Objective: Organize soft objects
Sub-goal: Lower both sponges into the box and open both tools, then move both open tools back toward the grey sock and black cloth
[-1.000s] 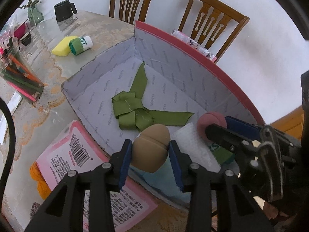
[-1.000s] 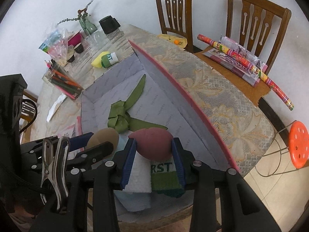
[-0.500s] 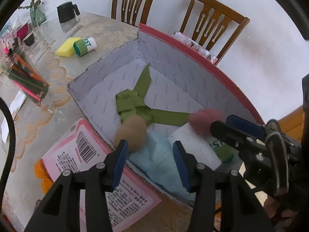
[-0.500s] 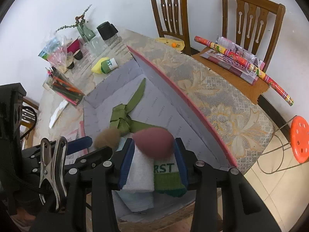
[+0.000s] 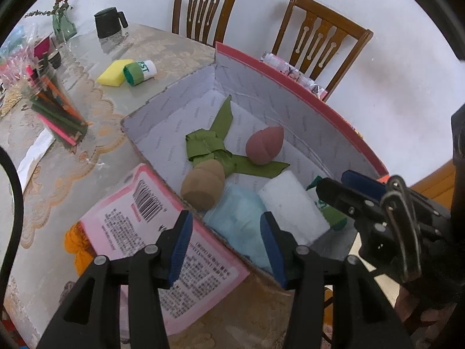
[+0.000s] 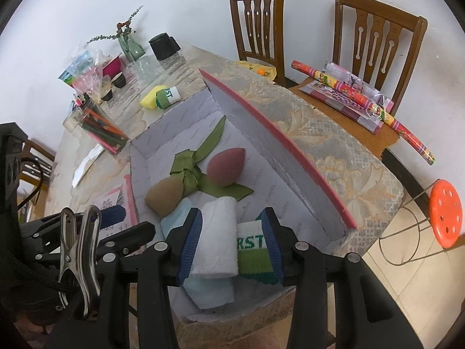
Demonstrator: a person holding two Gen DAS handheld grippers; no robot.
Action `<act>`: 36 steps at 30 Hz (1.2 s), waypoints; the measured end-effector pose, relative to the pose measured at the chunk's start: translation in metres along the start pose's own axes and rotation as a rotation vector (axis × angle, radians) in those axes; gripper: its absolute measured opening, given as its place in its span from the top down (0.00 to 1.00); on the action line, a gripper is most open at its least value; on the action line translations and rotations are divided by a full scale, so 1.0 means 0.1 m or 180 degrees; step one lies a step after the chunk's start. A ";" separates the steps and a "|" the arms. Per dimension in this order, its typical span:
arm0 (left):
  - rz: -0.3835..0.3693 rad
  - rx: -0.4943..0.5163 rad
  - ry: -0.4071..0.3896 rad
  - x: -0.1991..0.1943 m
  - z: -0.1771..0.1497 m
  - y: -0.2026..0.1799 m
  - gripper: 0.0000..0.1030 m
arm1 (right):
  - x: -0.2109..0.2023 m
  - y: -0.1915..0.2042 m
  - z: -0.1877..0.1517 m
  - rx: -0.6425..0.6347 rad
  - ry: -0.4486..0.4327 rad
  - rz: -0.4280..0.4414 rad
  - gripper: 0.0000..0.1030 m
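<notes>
Left claw [image 5: 226, 247], low centre of its view, tilts steeply down over the box [image 5: 305, 107] edge; its jaws have just been opening, nothing between them; the tan sponge [image 5: 203, 187] lies inside. Right claw [image 6: 231, 244], low centre, stands apart and empty; the pink sponge [image 6: 226, 166] lies mid-frame.

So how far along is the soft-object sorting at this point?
Mostly done: the box holds the tan sponge, pink sponge, green ribbon, blue cloth, white cloth and a green-white roll. Nothing is held; the left hand-held gripper and right hand-held gripper are open. Left outside: yellow sponge, second roll.
</notes>
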State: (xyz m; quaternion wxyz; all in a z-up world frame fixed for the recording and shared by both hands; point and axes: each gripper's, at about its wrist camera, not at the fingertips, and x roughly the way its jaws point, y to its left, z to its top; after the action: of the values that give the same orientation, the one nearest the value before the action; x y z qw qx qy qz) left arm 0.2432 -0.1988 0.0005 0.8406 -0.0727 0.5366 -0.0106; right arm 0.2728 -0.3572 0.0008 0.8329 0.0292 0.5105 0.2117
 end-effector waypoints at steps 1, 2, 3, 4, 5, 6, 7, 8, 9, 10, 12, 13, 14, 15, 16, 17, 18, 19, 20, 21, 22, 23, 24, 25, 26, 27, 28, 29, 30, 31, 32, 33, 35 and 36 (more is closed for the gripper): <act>-0.0003 -0.0008 -0.0020 -0.04 -0.01 0.02 0.51 | -0.02 0.01 -0.01 0.0007 -0.0011 -0.0005 0.58; -0.0001 -0.0010 -0.0036 -0.07 -0.02 0.03 0.51 | -0.04 0.01 -0.02 0.0016 -0.0028 -0.0015 0.58; 0.0004 -0.0013 -0.0052 -0.09 -0.02 0.03 0.51 | -0.06 0.02 -0.03 0.0024 -0.0043 -0.0026 0.58; 0.0006 -0.0018 -0.0073 -0.13 -0.03 0.05 0.51 | -0.08 0.03 -0.04 0.0035 -0.0060 -0.0040 0.58; 0.0003 -0.0026 -0.0097 -0.17 -0.05 0.07 0.51 | -0.11 0.04 -0.05 0.0045 -0.0079 -0.0049 0.58; -0.0002 -0.0034 -0.0113 -0.20 -0.06 0.08 0.51 | -0.13 0.05 -0.06 0.0046 -0.0087 -0.0053 0.58; -0.0008 -0.0045 -0.0129 -0.23 -0.08 0.10 0.51 | -0.15 0.06 -0.07 0.0034 -0.0088 -0.0060 0.58; -0.0011 -0.0051 -0.0139 -0.26 -0.10 0.11 0.51 | -0.17 0.08 -0.09 0.0020 -0.0091 -0.0068 0.58; -0.0012 -0.0053 -0.0143 -0.28 -0.12 0.13 0.51 | -0.19 0.10 -0.11 0.0004 -0.0097 -0.0074 0.58; -0.0005 -0.0050 -0.0148 -0.32 -0.14 0.15 0.51 | -0.21 0.12 -0.13 -0.0009 -0.0099 -0.0075 0.58; -0.0006 -0.0053 -0.0168 -0.36 -0.18 0.17 0.51 | -0.24 0.17 -0.18 -0.0022 -0.0107 -0.0075 0.58; -0.0012 -0.0057 -0.0180 -0.39 -0.20 0.19 0.51 | -0.25 0.20 -0.19 -0.0028 -0.0108 -0.0075 0.58; -0.0021 -0.0062 -0.0192 -0.43 -0.23 0.20 0.51 | -0.27 0.23 -0.21 -0.0032 -0.0107 -0.0078 0.58; -0.0025 -0.0062 -0.0197 -0.44 -0.25 0.22 0.51 | -0.29 0.25 -0.23 -0.0031 -0.0110 -0.0082 0.58; -0.0027 -0.0057 -0.0203 -0.47 -0.27 0.23 0.51 | -0.30 0.27 -0.24 -0.0027 -0.0117 -0.0080 0.58; -0.0023 -0.0048 -0.0212 -0.50 -0.30 0.25 0.51 | -0.32 0.29 -0.27 -0.0014 -0.0132 -0.0071 0.58; -0.0019 -0.0045 -0.0217 -0.52 -0.31 0.26 0.51 | -0.34 0.31 -0.29 -0.0006 -0.0141 -0.0062 0.58; -0.0015 -0.0047 -0.0231 -0.55 -0.34 0.28 0.51 | -0.36 0.33 -0.31 0.0002 -0.0150 -0.0055 0.58; -0.0018 -0.0050 -0.0241 -0.57 -0.36 0.31 0.51 | -0.38 0.35 -0.33 0.0005 -0.0159 -0.0054 0.58; -0.0022 -0.0056 -0.0251 -0.60 -0.39 0.33 0.51 | -0.40 0.38 -0.35 0.0006 -0.0172 -0.0059 0.58; -0.0025 -0.0062 -0.0260 -0.63 -0.41 0.35 0.51 | -0.43 0.40 -0.37 0.0003 -0.0186 -0.0064 0.58; -0.0027 -0.0067 -0.0269 -0.66 -0.44 0.38 0.51 | -0.44 0.43 -0.39 -0.0001 -0.0195 -0.0066 0.58; -0.0025 -0.0071 -0.0274 -0.68 -0.46 0.39 0.51 | -0.46 0.45 -0.41 -0.0004 -0.0201 -0.0066 0.58; -0.0023 -0.0079 -0.0285 -0.71 -0.49 0.42 0.51 | -0.48 0.48 -0.43 -0.0008 -0.0208 -0.0065 0.58; -0.0019 -0.0085 -0.0289 -0.74 -0.51 0.45 0.51 | -0.50 0.51 -0.46 -0.0015 -0.0216 -0.0058 0.58; -0.0010 -0.0092 -0.0297 -0.76 -0.54 0.48 0.51 | -0.51 0.54 -0.48 -0.0022 -0.0221 -0.0047 0.58; -0.0004 -0.0095 -0.0301 -0.78 -0.54 0.50 0.51 | -0.53 0.57 -0.50 -0.0026 -0.0222 -0.0037 0.58; 0.0007 -0.0097 -0.0311 -0.80 -0.57 0.54 0.51 | -0.54 0.61 -0.53 -0.0028 -0.0224 -0.0029 0.58; 0.0019 -0.0099 -0.0315 -0.82 -0.59 0.56 0.51 | -0.55 0.64 -0.55 -0.0034 -0.0225 -0.0016 0.58; 0.0032 -0.0103 -0.0316 -0.84 -0.62 0.60 0.51 | -0.55 0.68 -0.57 -0.0041 -0.0222 -0.0001 0.58; 0.0043 -0.0109 -0.0318 -0.86 -0.65 0.64 0.51 | -0.56 0.71 -0.59 -0.0050 -0.0217 0.0008 0.58; 0.0052 -0.0115 -0.0318 -0.87 -0.67 0.67 0.51 | -0.56 0.76 -0.62 -0.0066 -0.0215 0.0012 0.58; 0.0078 -0.0137 -0.0304 -0.90 -0.74 0.76 0.51 | -0.56 0.83 -0.67 -0.0103 -0.0218 -0.0003 0.58; 0.0088 -0.0144 -0.0302 -0.90 -0.76 0.78 0.51 | -0.56 0.88 -0.70 -0.0130 -0.0214 -0.0008 0.58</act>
State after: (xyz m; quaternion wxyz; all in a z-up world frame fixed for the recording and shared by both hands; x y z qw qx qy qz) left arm 0.1312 -0.1212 0.0396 0.8633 -0.0847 0.4973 0.0165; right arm 0.1620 -0.3100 0.0378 0.8502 0.0187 0.4779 0.2199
